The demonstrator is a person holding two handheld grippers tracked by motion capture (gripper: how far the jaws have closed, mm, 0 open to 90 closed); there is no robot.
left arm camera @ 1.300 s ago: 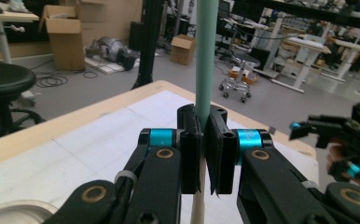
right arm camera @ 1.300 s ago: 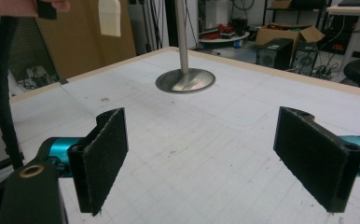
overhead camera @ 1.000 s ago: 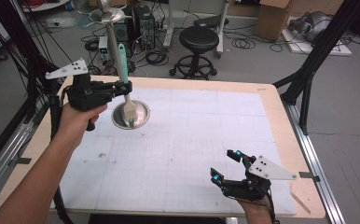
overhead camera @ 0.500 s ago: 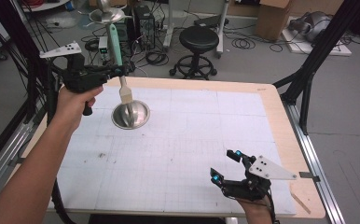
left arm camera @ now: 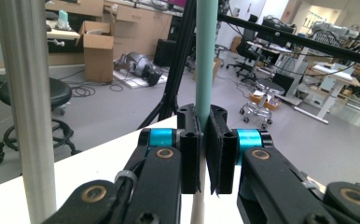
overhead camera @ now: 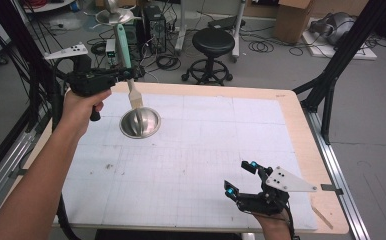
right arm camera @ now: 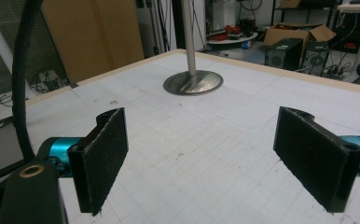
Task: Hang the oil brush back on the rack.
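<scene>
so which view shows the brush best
The high view: the whole brush shows, green handle up and bristles hanging over the steel base, gripped mid-handle by the left gripper. The left gripper view gives only a close stretch of handle between its fingers. The right gripper view shows none of it.

On the desk [overhead camera: 261, 125], the round base of a stand [overhead camera: 140, 122] sits toward ten o'clock from the middle, with its pole [right arm camera: 188, 37] rising upright from it. Just above that base hangs a brush [overhead camera: 130, 75], its handle held upright between the left tongs [overhead camera: 129, 75], which reach in from nine o'clock over the desk's far left corner. The right tongs [overhead camera: 240, 179] hover above the near right part of the desk at five o'clock, well apart from the base.
</scene>
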